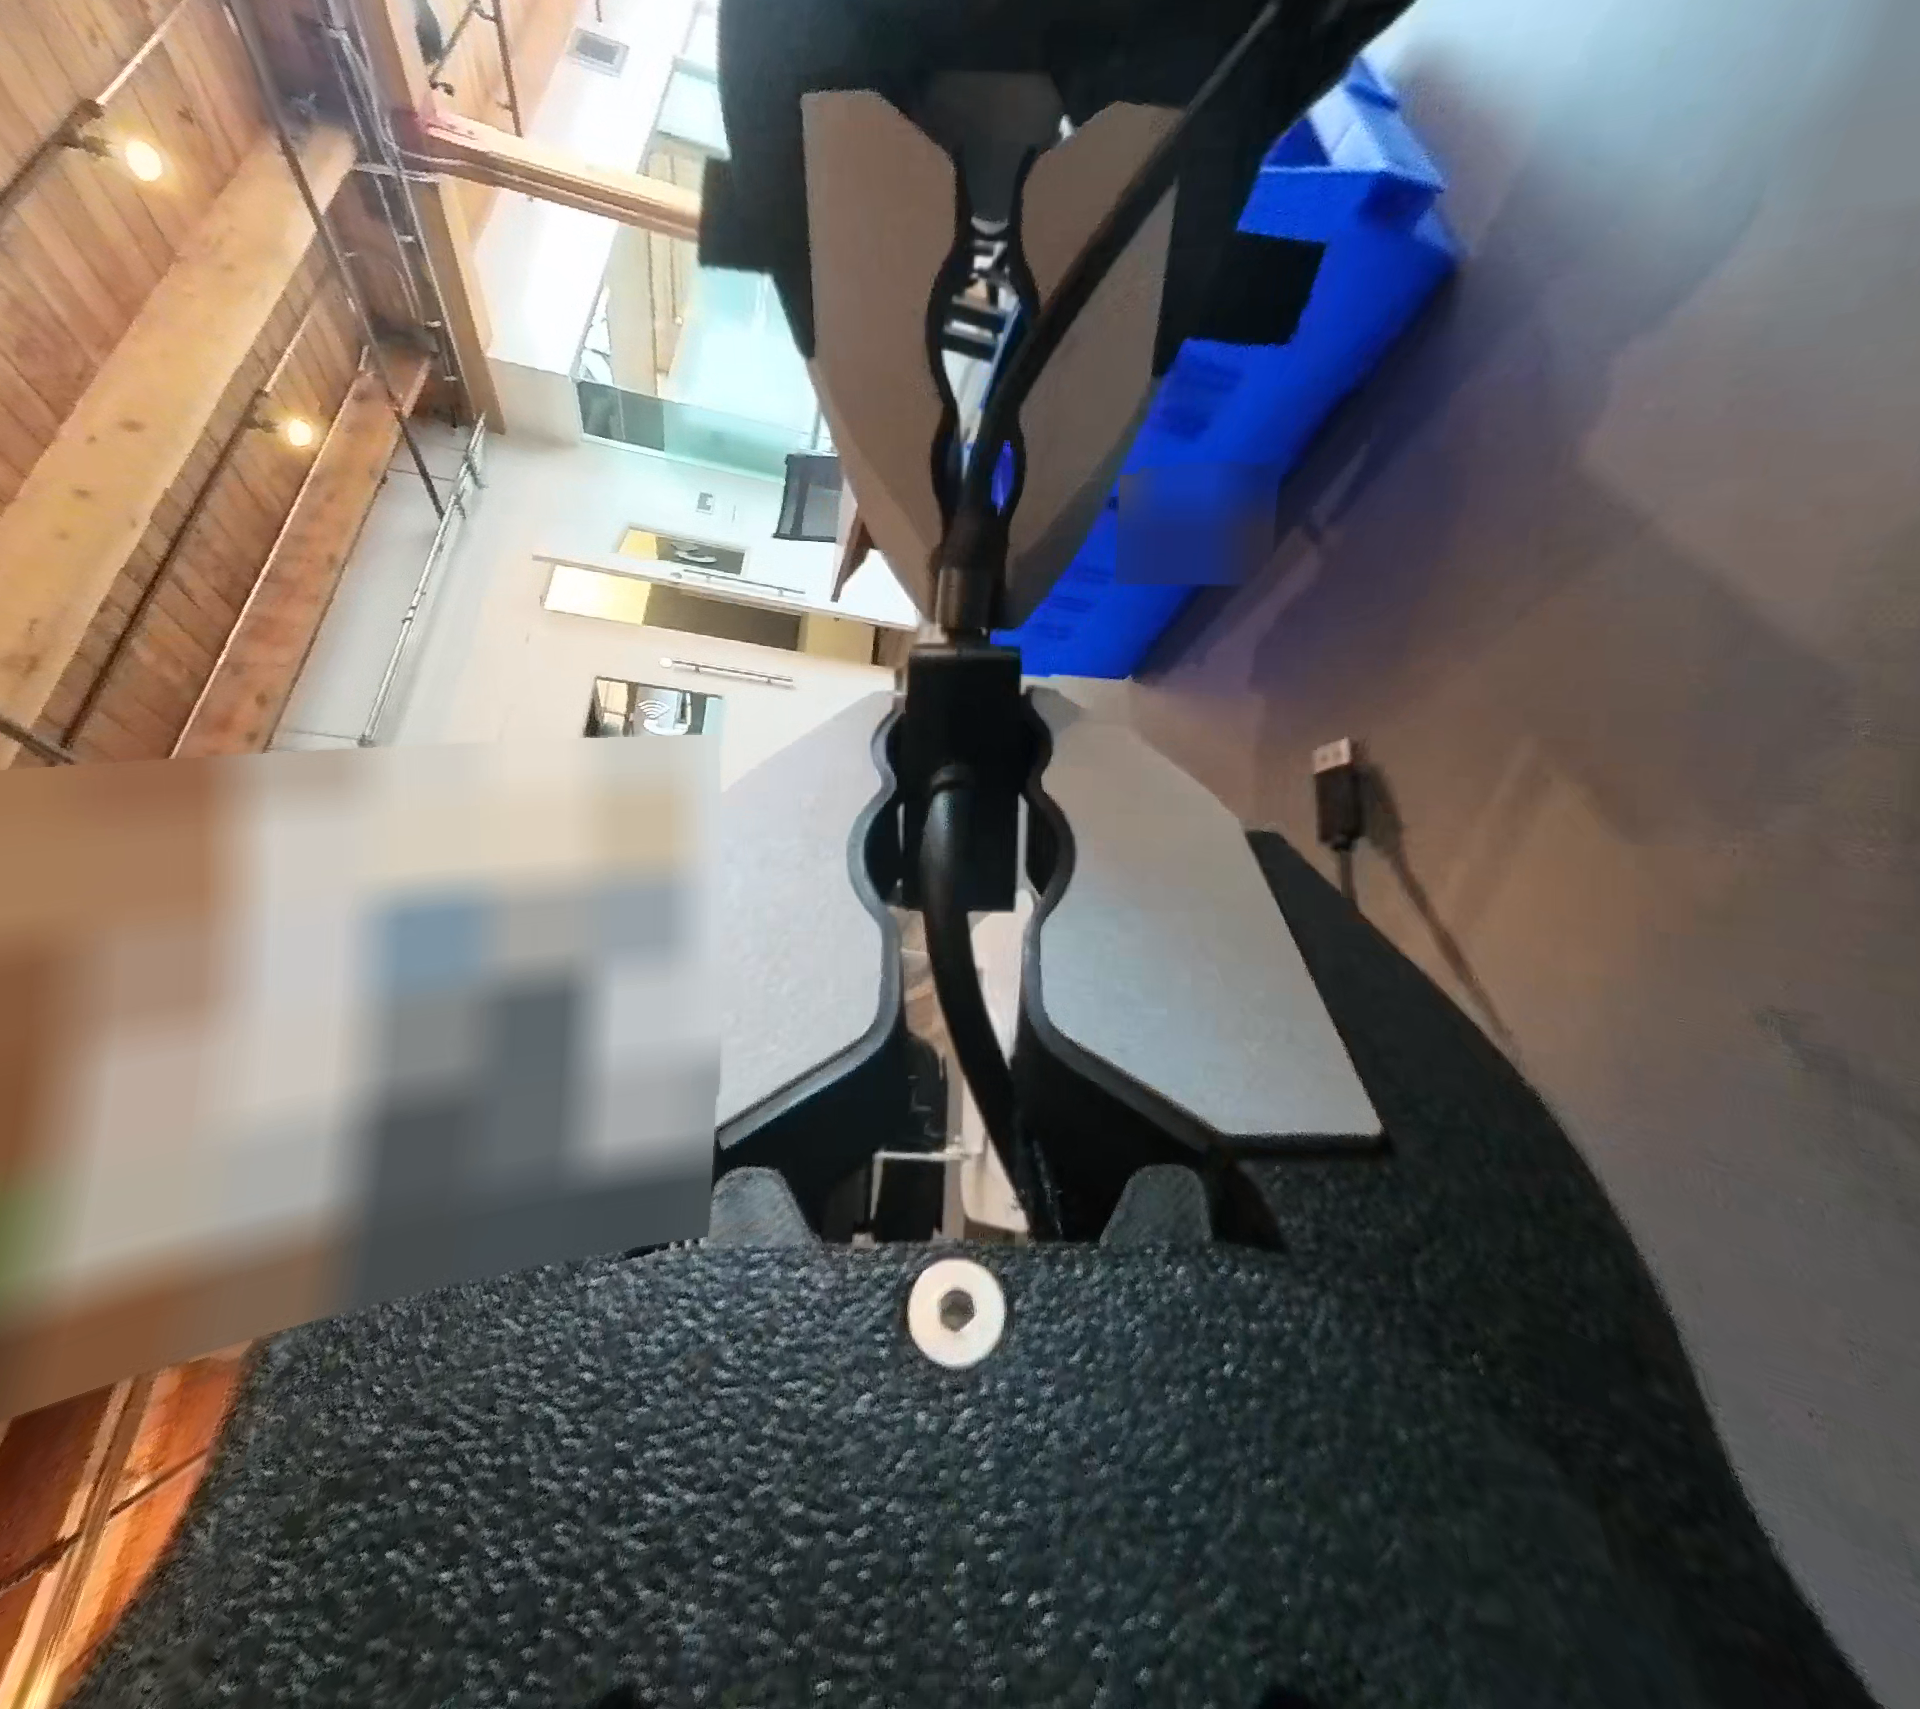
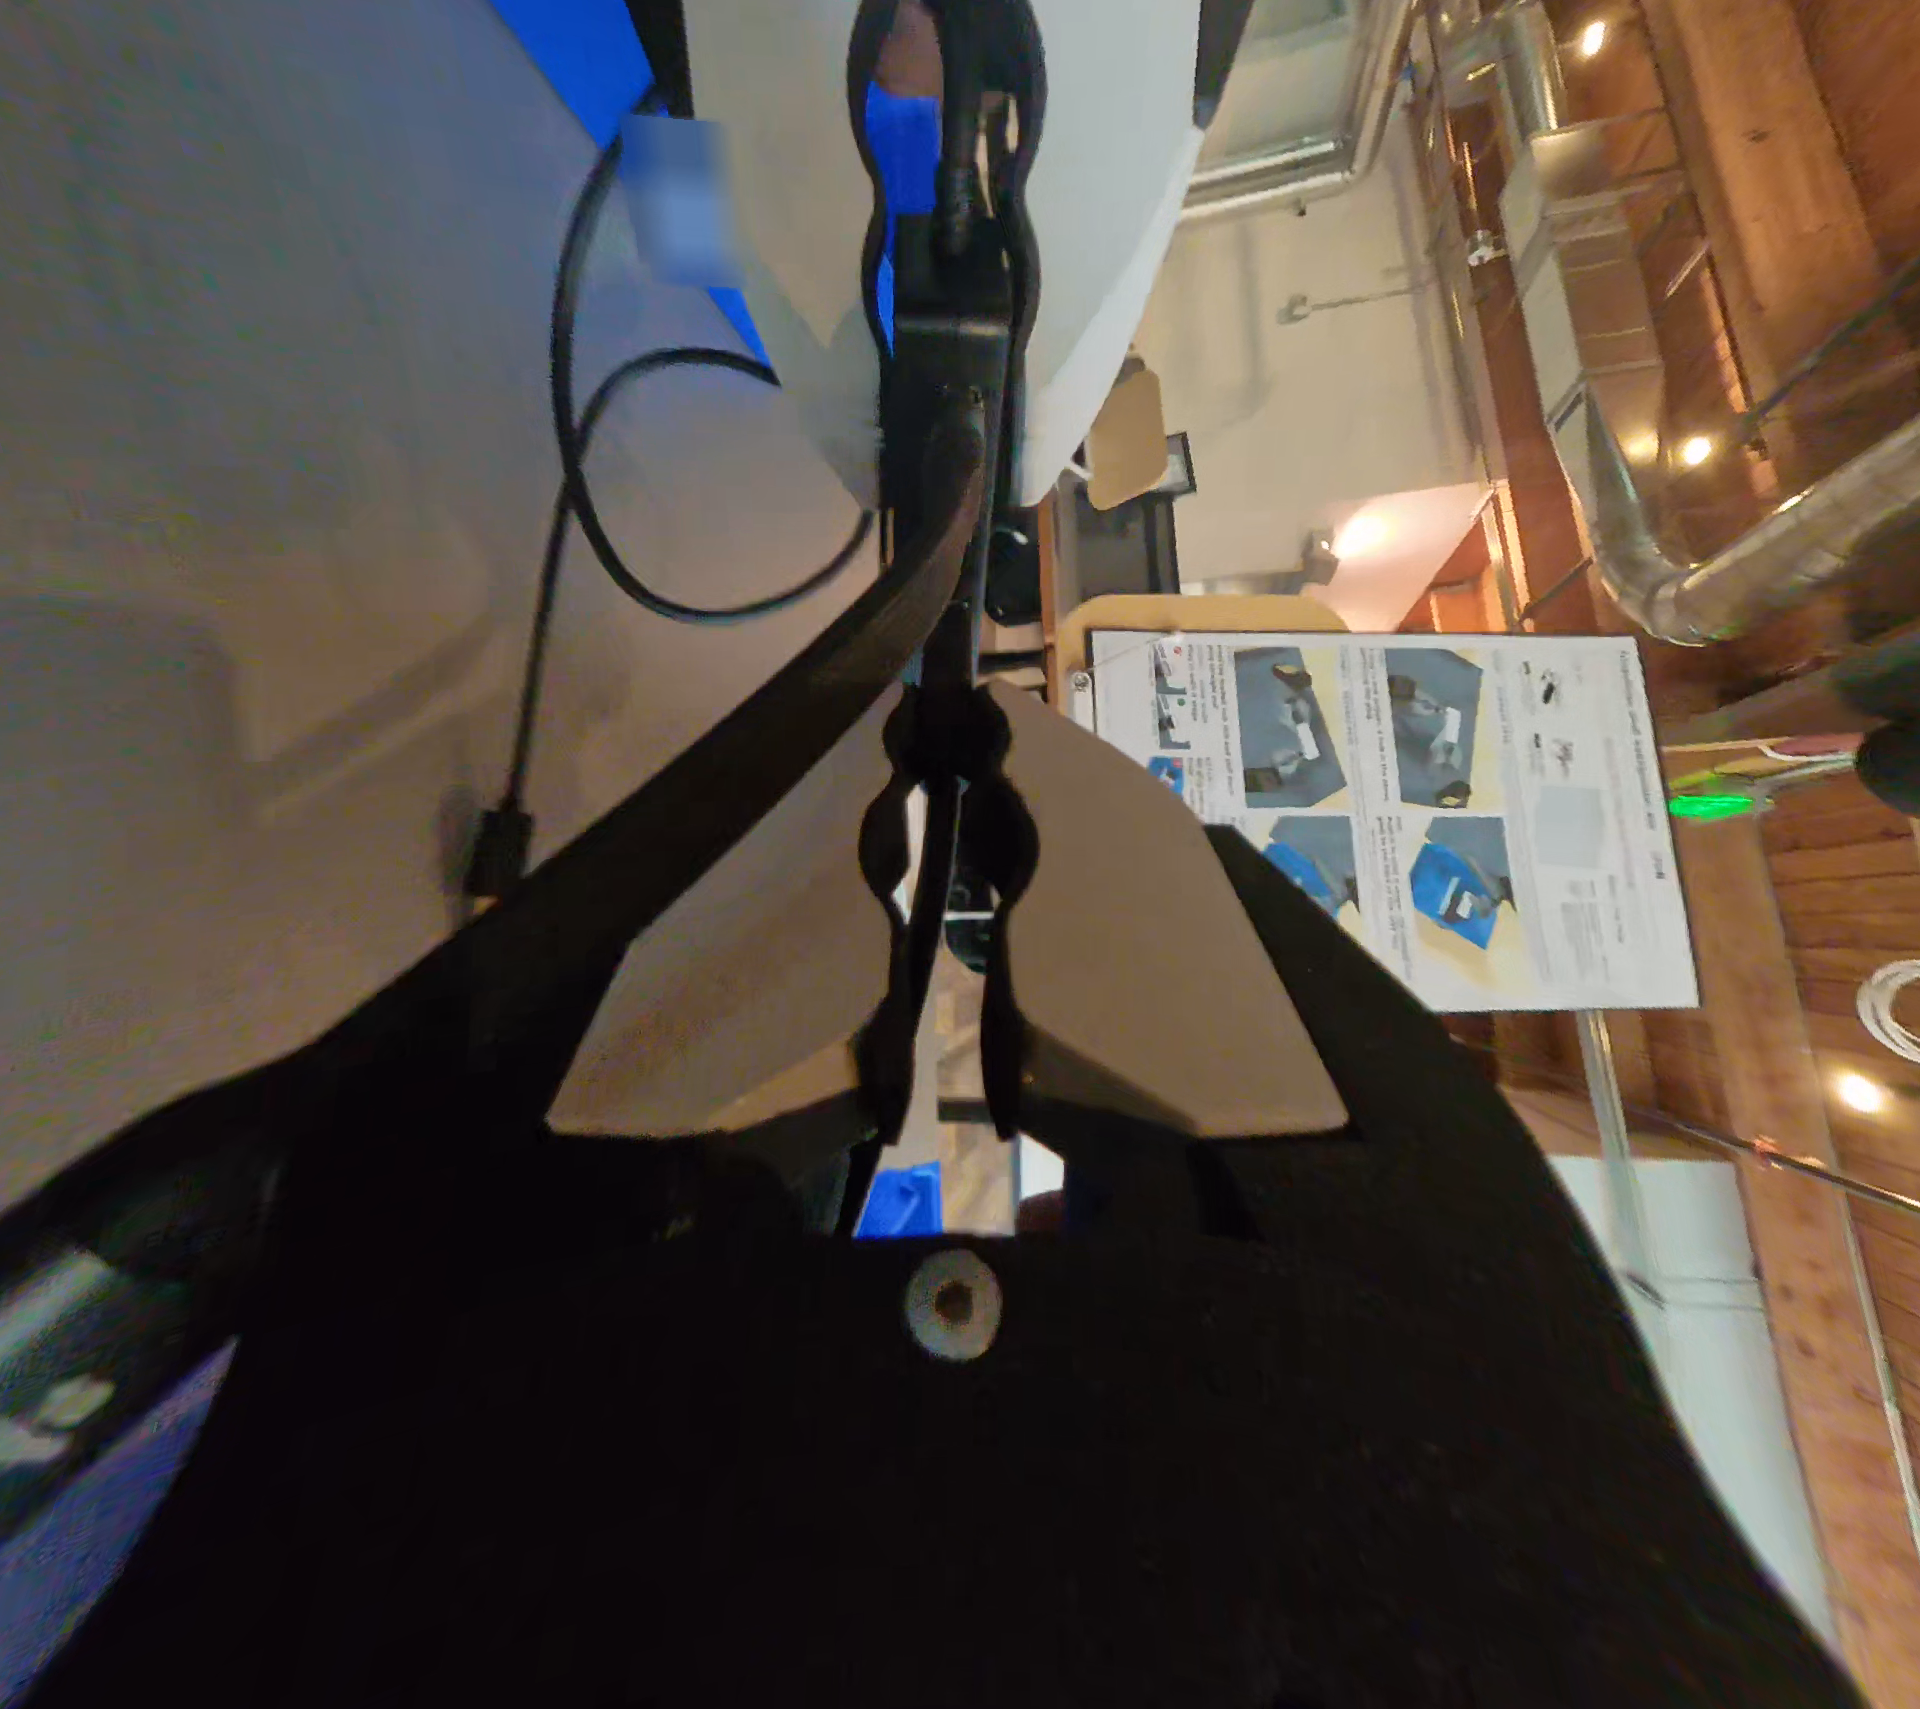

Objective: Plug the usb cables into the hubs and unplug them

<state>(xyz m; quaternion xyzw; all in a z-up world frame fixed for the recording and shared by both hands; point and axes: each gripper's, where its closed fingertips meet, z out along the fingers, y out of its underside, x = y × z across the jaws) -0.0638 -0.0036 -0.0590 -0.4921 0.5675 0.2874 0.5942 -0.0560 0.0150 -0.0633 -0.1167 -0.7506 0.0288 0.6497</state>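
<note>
Grey bench [image 1: 1662, 516], tilted in both views. Blue plastic bin [image 1: 1340, 371] on it. Left gripper [image 1: 961, 786], clamped on small black rectangular USB hub [image 1: 961, 724], held above the bench. Right gripper [image 1: 961, 579], clamped on thin black USB cable plug [image 1: 961, 589], its metal tip meeting the hub. Spare black USB plug [image 1: 1335, 792] lying on the bench.

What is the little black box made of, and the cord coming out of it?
The hub, shut in the left gripper, looks like hard matte plastic: flat faces, sharp edges, a dull look. Its cord looks like rubbery plastic: smooth, faintly shiny, bending in a soft curve. What is inside cannot be seen.
</note>
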